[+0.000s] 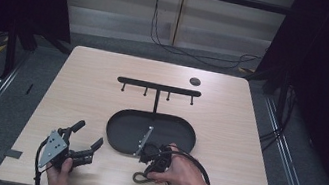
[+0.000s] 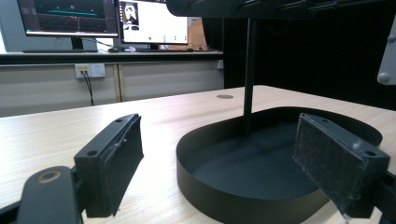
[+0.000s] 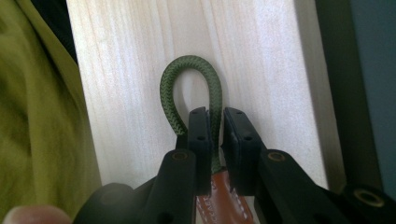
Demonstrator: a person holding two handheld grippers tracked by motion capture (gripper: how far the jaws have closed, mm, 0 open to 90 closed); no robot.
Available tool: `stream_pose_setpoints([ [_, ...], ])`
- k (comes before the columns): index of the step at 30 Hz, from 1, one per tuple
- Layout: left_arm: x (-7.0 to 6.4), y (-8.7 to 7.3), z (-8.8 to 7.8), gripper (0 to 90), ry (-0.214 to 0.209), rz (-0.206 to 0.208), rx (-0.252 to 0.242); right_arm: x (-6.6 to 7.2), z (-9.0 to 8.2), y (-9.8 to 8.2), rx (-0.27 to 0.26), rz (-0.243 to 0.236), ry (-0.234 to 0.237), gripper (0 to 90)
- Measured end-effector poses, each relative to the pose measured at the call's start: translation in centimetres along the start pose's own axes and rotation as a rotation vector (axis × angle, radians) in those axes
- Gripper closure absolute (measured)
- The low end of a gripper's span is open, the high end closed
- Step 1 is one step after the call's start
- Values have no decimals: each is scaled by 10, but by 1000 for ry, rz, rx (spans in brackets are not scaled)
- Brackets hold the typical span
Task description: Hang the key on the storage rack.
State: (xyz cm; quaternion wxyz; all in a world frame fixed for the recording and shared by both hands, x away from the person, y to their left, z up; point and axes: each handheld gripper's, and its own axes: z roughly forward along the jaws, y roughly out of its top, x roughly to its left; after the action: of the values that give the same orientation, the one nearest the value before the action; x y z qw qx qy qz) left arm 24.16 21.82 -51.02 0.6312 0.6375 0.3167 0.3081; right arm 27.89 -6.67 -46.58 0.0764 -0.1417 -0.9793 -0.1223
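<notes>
Right claw [image 3: 215, 135] pinching braided green cord loop [image 3: 191, 88]; left claw [image 2: 233, 172] wide apart, empty, beside black oval tray [image 2: 261, 205].

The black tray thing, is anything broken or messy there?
Nothing stands out. The black tray sits flat with its hook stand upright, nothing spilled. The right gripper pinches a green cord loop; the left gripper is open.

My right claw [image 3: 215, 128] is covering the lower run of the green cord loop [image 3: 189, 81], and the bottom edge is cutting off the brown leather tab [image 3: 223, 205] beneath it. My hand [image 1: 178, 172] is hiding most of that claw from above. The top edge is cropping the rack's crossbar [image 2: 280, 5], and the monitors [image 2: 109, 18] are blurring beyond reading.
</notes>
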Motion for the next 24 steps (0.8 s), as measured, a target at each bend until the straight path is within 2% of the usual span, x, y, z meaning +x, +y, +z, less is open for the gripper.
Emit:
stream_pose_setpoints([
  [11, 0, 0, 0, 155, -2, 0, 0, -2, 1, -4, -22, 13, 5, 837],
  [18, 0, 0, 0, 155, -2, 0, 0, 0, 1, -7, -47, -12, -14, 845],
  [24, 0, 0, 0, 155, -2, 0, 0, -4, 0, -9, -57, 33, -23, 857],
])
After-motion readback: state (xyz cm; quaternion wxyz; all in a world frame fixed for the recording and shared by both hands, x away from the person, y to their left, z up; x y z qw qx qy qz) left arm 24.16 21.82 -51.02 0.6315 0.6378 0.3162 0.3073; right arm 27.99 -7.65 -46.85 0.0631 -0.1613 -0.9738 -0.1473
